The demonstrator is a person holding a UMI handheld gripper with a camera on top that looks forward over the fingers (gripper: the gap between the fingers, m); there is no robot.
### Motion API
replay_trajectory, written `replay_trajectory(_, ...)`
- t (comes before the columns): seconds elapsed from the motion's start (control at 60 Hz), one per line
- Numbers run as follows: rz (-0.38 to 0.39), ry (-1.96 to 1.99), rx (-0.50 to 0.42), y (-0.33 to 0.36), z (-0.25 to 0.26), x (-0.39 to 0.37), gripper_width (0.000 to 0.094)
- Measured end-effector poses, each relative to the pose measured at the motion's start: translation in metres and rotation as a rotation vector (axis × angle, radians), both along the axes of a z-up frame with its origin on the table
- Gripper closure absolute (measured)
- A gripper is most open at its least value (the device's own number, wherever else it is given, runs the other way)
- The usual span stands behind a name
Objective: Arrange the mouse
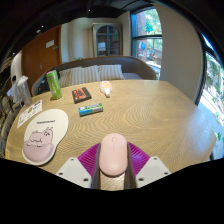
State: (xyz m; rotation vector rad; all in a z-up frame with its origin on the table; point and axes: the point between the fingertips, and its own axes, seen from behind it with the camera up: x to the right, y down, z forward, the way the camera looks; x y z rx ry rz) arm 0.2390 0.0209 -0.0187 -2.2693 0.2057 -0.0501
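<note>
A: Where now, the pale pink, smooth plastic computer mouse [113, 154]?

B: Right between the two fingers of the hand-held gripper [113, 166], low over the near edge of the round light wooden table [150, 110]. Flanked closely by the magenta pads [90, 157] on both sides.

A: Truly clamped, or only standing between?

B: Judged as clamped: no gap to see on either side, both pads against its flanks. Fingers narrowed down to the width of the mouse, not wider. Lifted or resting on the wood, impossible to tell from this view.

A: And the long axis?

B: Straight ahead, parallel to the fingers, rounded end pointing away toward the middle of the table.

A: Where to bring it, then?

B: Probably to the pale mouse mat with a pink cartoon animal printed on it [41, 137]. Ahead and to the left of the fingers, well apart from the mouse. So a leftward and slightly forward carry, maybe with a small turn.

A: Anything in the path?

B: Nothing between fingers and mat. Farther off only: a flat teal box [91, 109], a small dark book with red cover [81, 95], a green cylindrical can [53, 84], a small white object [106, 90]. All beyond, none close to the mat's near part.
</note>
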Motion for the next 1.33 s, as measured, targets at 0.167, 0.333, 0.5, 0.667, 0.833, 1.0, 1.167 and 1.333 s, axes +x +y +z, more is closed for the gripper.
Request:
replay_trajectory(0.167, 0.012, 0.042, -0.001, 0.015, 0.021, -0.025, 0.0589)
replay_trajectory(0.333, 0.131, 0.034, 0.118, 0.073, 0.071, -0.130, 0.0596)
replay_trajectory(0.5, 0.212, 0.041, 0.106, 0.113, 0.043, -0.221, 0.0598)
replay_trajectory(0.667, 0.198, -0.015, 0.084, 0.118, 0.012, -0.248, 0.0596)
replay_trajectory(0.833, 0.163, -0.044, 0.011, 0.114, 0.009, -0.245, 0.0440)
replay_trajectory(1.0, 0.146, -0.008, -0.052, 0.088, 0.046, -0.254, 0.0098)
replay_trajectory(1.167, 0.127, -0.027, -0.081, 0.034, 0.101, -0.256, 0.0083)
replay_trajectory(1.333, 0.097, -0.016, -0.133, -0.030, 0.127, -0.254, 0.0056)
